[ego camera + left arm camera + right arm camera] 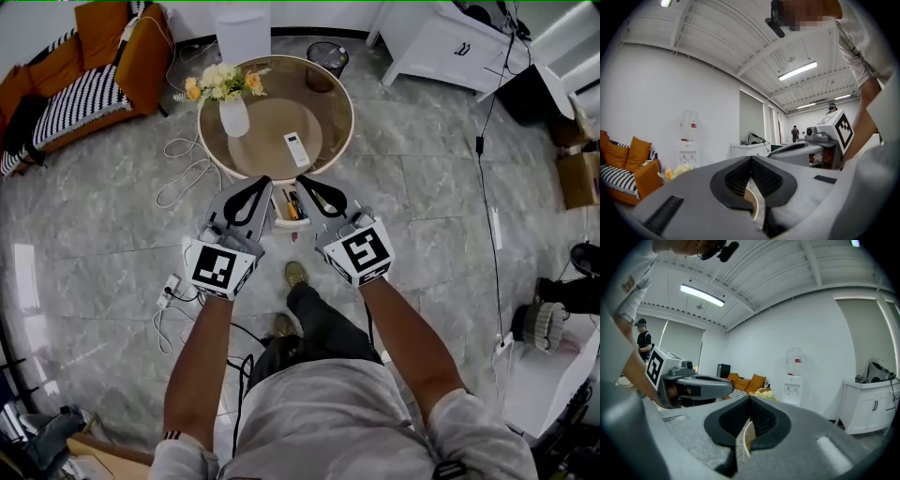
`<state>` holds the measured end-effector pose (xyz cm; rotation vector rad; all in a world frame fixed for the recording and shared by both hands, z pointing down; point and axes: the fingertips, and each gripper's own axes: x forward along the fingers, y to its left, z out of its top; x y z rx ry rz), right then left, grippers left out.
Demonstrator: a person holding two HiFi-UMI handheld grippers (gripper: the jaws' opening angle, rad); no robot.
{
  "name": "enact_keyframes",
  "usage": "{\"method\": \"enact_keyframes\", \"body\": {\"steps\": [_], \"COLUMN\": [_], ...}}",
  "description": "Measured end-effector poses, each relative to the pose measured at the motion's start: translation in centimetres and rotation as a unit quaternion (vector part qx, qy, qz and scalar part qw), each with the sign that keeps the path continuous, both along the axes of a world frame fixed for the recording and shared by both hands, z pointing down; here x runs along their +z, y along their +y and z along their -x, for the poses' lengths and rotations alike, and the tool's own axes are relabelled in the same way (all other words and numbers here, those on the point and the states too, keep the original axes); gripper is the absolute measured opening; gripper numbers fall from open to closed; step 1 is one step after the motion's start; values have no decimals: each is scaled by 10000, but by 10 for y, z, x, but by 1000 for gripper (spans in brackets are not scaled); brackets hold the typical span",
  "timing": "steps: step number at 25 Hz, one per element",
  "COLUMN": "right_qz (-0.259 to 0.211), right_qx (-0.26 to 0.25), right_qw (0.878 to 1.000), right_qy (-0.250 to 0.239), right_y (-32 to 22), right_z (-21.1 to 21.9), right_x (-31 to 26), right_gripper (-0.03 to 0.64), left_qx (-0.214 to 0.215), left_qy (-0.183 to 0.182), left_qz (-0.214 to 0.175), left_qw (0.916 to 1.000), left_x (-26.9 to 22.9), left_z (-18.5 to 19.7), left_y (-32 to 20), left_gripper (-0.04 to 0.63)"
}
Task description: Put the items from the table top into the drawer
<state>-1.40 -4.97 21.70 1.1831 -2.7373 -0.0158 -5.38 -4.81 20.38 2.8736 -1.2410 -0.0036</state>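
The slim white remote control [296, 149] lies on the round glass-topped table [330, 101], just beyond the right gripper [303, 181] and nearer it than the left gripper [262, 181]. Its long axis seems to point almost straight away from the person. Both grippers' jaws are pressed together, pinching nothing.

I see glossy grey stone-look floor tiles [94, 253], mirror-shiny. The desk [323, 98] top is smooth, glassy brown with a cream rim. Left claw [266, 182] and right claw [302, 181] have matt grey plastic shells and black ribbed pads [736, 179]. The vase [234, 118] is smooth white. The sofa [141, 56] is orange cloth.
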Motion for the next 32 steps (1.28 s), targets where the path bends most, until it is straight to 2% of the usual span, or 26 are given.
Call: {"method": "enact_keyframes", "body": {"steps": [6, 13, 19, 28, 32], "right_qz": [148, 450, 630, 1104, 1355], "right_qx": [147, 362, 344, 556, 662], "right_qw": [9997, 9982, 9971, 9907, 9863], "right_qy": [90, 156, 246, 562, 672], "right_y": [-51, -100, -135, -180, -195], "right_z": [-9, -20, -24, -33, -35], "right_x": [34, 83, 124, 200, 234], "right_gripper": [3, 3, 5, 78, 130], "left_qx": [-198, -127, -117, -151, -172], "left_qy": [-143, -286, -327, -291, -297], "left_qz": [138, 314, 587, 954, 1048], "left_qw": [9996, 9990, 9977, 9949, 9939], "left_x": [30, 72, 118, 169, 191], "left_z": [1, -13, -21, -32, -32], "left_y": [-51, -100, -129, -168, -183], "left_gripper": [-2, -2, -2, -2, -2]}}
